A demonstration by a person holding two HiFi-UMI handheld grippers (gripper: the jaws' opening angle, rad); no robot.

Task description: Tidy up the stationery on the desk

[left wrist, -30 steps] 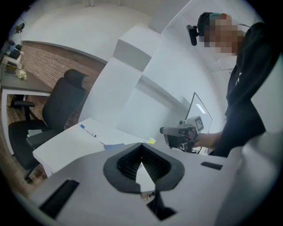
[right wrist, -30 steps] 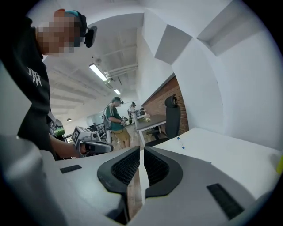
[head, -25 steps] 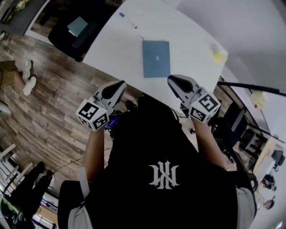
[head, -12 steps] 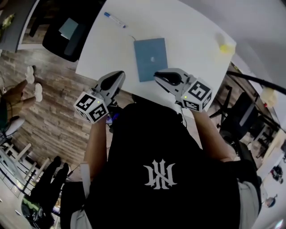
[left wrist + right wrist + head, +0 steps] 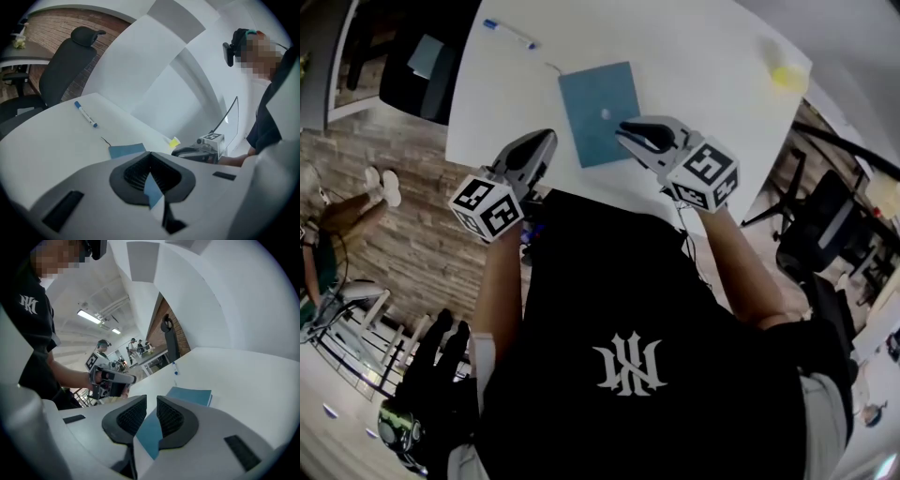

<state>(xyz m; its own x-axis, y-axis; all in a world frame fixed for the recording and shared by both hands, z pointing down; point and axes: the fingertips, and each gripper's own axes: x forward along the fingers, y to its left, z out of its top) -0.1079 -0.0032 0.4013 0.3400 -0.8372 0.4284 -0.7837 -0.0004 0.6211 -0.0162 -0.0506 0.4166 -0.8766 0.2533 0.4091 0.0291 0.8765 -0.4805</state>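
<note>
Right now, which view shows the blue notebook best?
The head view: from above, the blue notebook lies almost whole on the white desk, one edge partly behind the right hand-held gripper. The left gripper view catches only a sliver above its jaws; the right gripper view sees it low and foreshortened.

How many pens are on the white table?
1. The pen lies near the table's far left corner, beyond the blue notebook. The person's body hides the near edge, so another pen could be hidden there.
</note>
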